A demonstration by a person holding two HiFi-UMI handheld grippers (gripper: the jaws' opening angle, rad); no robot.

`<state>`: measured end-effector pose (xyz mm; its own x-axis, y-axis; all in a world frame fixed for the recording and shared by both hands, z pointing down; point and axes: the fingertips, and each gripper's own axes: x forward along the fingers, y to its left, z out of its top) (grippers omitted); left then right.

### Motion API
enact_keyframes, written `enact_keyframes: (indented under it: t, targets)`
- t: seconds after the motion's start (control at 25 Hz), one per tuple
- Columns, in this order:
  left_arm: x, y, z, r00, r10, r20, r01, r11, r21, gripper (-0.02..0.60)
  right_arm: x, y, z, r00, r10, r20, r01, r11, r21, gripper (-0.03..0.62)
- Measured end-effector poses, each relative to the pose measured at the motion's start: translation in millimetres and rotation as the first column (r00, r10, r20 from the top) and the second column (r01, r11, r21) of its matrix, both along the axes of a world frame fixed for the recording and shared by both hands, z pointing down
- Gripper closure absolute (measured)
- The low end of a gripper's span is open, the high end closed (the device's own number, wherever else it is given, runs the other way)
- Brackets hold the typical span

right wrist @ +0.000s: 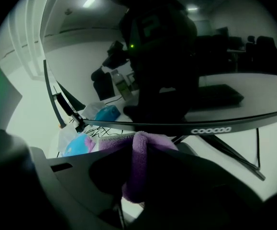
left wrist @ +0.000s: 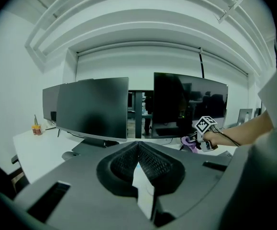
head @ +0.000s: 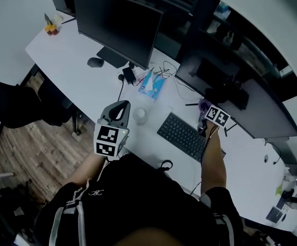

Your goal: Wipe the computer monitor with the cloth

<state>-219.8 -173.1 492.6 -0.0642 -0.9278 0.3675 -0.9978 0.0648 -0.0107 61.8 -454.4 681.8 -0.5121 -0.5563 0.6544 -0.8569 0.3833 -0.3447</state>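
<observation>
Purple cloth (right wrist: 137,164) is clamped in right gripper (right wrist: 139,146), just below curved monitor's (right wrist: 215,56) lower bezel. Left gripper (left wrist: 138,146) is seen pressed together, empty, well apart from that monitor.

A long white desk with a curved edge (head: 61,60) stands on a brown wood-plank floor (head: 30,147). By its left end sits a black chair-like shape (head: 15,109), too dark to make out. Behind the desk runs a dark glazed strip (head: 230,35) with dim reflections. In the left gripper view a plain pale wall (left wrist: 14,90) rises to a white ceiling with stepped, curved coves (left wrist: 138,23). The light is even and cool.
</observation>
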Motion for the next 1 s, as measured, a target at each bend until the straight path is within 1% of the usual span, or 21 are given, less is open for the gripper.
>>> enact_keyframes:
  t: [0.28, 0.44, 0.8, 1.0]
  targets:
    - [-63.6, 3.6, 10.9, 1.0, -0.007, 0.0, 0.007, 1.0, -0.014, 0.568, -73.6, -1.6, -1.6, 1.0, -0.021, 0.014, 0.021, 1.0, 0.008, 0.51]
    - [-92.2, 2.5, 13.0, 1.0, -0.004, -0.007, 0.003, 1.0, -0.01, 0.568, -109.5, -1.2, 0.3, 1.0, -0.026, 0.008, 0.026, 1.0, 0.003, 0.51]
    - [-140.5, 3.9, 24.0, 1.0, -0.017, -0.024, 0.016, 0.999, -0.032, 0.568, -190.9, -1.0, -0.5, 0.995, -0.072, 0.066, 0.072, 0.997, 0.0, 0.51]
    - [-158.1, 10.3, 29.1, 0.999, -0.031, -0.028, 0.03, 0.999, -0.039, 0.568, -224.0, -2.7, 0.0, 0.993, -0.076, 0.091, 0.076, 0.997, 0.007, 0.51]
